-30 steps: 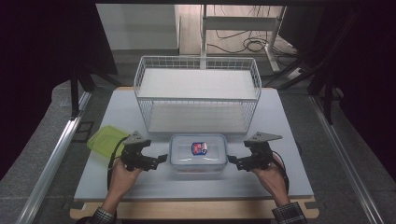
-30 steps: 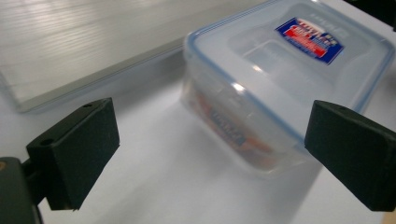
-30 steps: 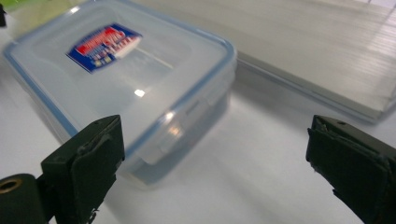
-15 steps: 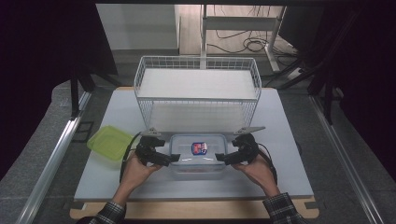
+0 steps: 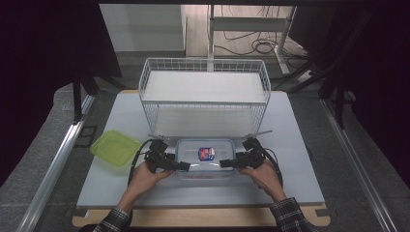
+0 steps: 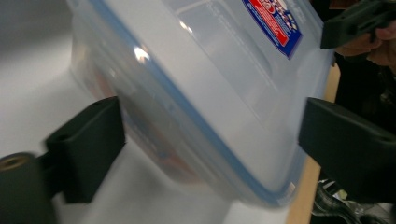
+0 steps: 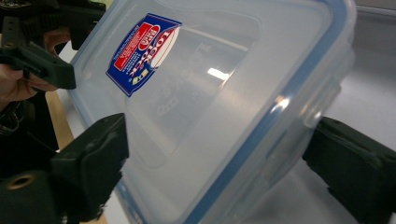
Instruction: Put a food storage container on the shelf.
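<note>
Box sitting near on table; left gripper and right gripper flanking it, jaws standing open, gripping nothing.

The clear rectangular plastic container has a blue-edged lid and a red, white and blue sticker label. A translucent lime-green square plastic lid lies on the pale grey tabletop, behind it a white wire basket. The sleeves are dark plaid, and both grippers' jaws are black.
</note>
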### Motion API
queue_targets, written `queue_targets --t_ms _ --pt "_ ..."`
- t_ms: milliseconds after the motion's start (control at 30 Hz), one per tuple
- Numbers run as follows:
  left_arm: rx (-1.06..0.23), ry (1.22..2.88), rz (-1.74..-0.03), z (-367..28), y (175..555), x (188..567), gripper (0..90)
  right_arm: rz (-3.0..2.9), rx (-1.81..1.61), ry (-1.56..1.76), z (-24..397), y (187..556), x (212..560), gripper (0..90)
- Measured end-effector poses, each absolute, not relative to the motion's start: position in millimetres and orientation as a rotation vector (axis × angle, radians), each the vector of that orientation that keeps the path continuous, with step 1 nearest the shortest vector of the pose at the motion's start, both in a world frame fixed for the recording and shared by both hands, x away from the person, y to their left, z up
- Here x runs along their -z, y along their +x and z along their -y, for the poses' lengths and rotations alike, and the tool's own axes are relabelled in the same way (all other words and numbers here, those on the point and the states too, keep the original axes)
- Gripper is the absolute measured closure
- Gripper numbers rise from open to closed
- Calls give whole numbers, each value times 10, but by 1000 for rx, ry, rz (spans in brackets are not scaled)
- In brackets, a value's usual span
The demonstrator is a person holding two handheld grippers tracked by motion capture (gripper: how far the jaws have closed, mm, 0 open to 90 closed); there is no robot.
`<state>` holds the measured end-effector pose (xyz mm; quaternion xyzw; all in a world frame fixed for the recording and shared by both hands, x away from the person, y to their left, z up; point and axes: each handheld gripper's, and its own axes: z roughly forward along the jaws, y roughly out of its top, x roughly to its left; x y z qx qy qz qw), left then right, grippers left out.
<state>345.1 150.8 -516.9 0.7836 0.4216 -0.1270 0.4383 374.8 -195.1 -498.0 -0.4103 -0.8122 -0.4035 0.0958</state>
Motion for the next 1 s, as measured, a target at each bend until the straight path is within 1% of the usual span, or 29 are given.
queue_targets --t_ms 33,67,167,200,233,267,300,333,367,433,467,500,533,567,633,733,867,1000 --pt "316 1948 -1048 -1508 3451 5169 139 2407 1196 -1216 1951 3748 4980 118" --pt "307 1956 -1040 -1520 3423 5152 139 2405 1196 -1214 1964 3740 4974 139" --pt "285 1973 -1031 -1536 3354 5116 213 2394 1195 -1200 2028 3677 4947 207" --pt "275 1972 -1032 -1537 3332 5107 213 2394 1195 -1200 2028 3677 4947 207" --pt "269 1965 -1037 -1547 3312 5095 267 2389 1206 -1200 2058 3635 4931 258" --pt "263 1960 -1032 -1566 3295 5083 267 2389 1206 -1200 2058 3635 4931 258" --pt "249 1952 -1015 -1592 3259 5070 327 2368 1238 -1210 2110 3591 4903 321" --pt "249 1952 -1015 -1592 3259 5070 346 2373 1244 -1205 2130 3574 4890 340" --pt "243 1949 -1008 -1598 3244 5065 346 2373 1244 -1205 2130 3574 4890 340" --pt "243 1932 -1009 -1616 3224 5061 384 2384 1251 -1209 2145 3542 4865 363" --pt "238 1908 -1012 -1635 3212 5065 435 2397 1265 -1216 2157 3503 4838 399" --pt "234 1876 -1020 -1654 3200 5071 453 2397 1272 -1220 2164 3489 4830 418" --pt "226 1862 -1025 -1656 3194 5071 467 2395 1284 -1223 2176 3473 4822 443" --pt "226 1862 -1025 -1656 3194 5071 478 2395 1284 -1223 2176 3473 4822 443" --pt "197 1853 -1030 -1646 3173 5058 486 2390 1315 -1226 2208 3438 4814 478" --pt "189 1850 -1032 -1647 3163 5059 491 2387 1336 -1228 2212 3428 4817 482" --pt "222 1806 -1047 -1693 3159 5083 528 2340 1399 -1244 2232 3416 4842 498" --pt "217 1802 -1047 -1704 3160 5084 530 2346 1421 -1247 2220 3404 4847 498"
